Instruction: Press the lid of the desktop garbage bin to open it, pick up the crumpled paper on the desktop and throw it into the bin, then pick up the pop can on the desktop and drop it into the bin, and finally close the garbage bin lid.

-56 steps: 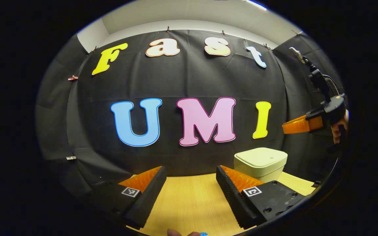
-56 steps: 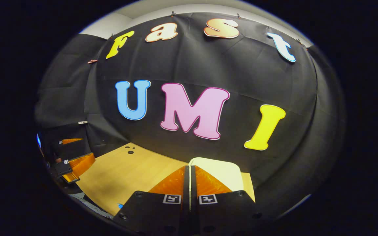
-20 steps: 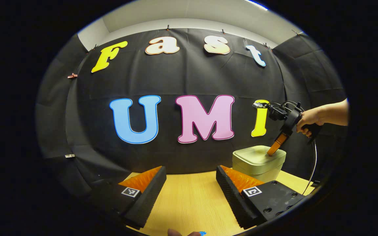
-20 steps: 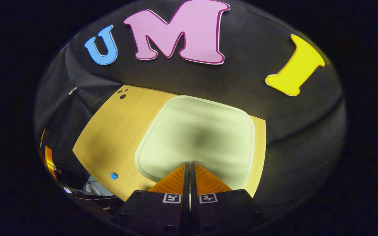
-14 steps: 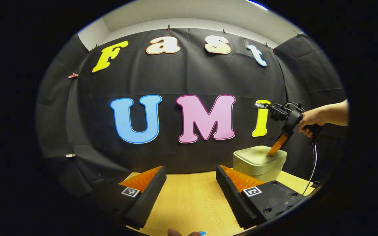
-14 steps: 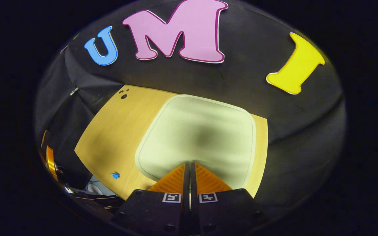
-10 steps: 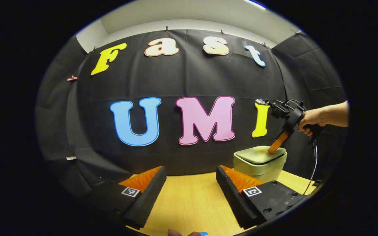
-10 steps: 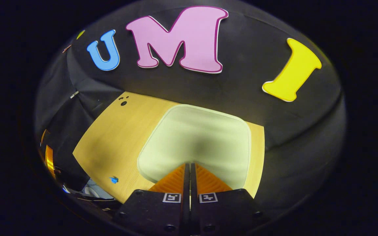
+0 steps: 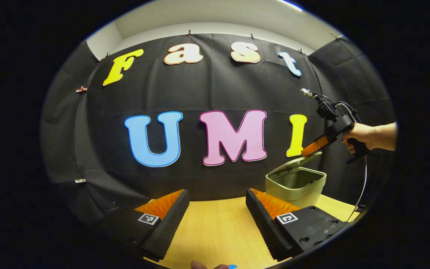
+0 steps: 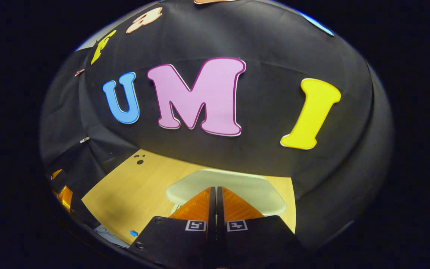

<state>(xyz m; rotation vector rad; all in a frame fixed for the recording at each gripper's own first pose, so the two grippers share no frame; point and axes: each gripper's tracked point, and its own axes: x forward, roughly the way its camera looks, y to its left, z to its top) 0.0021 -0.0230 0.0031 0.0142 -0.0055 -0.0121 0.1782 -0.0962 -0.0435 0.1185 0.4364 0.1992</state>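
Since the earlier frame the bin lid (image 9: 293,163) has sprung up and the right gripper (image 9: 306,151) has lifted off it — fingers pressed together, grasping nothing, tips just above the raised lid's edge. Bin (image 9: 296,186) stands on the wooden desk (image 9: 215,228) below that gripper, ahead and right of the left gripper (image 9: 217,203), whose fingers are spread wide and empty.

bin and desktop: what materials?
Bin: likely moulded plastic, pale greenish-cream, matte with a soft sheen, rounded corners; its lid looks the same. Desktop: light wood or wood-look laminate, with straight fine grain lines; which one is unclear.
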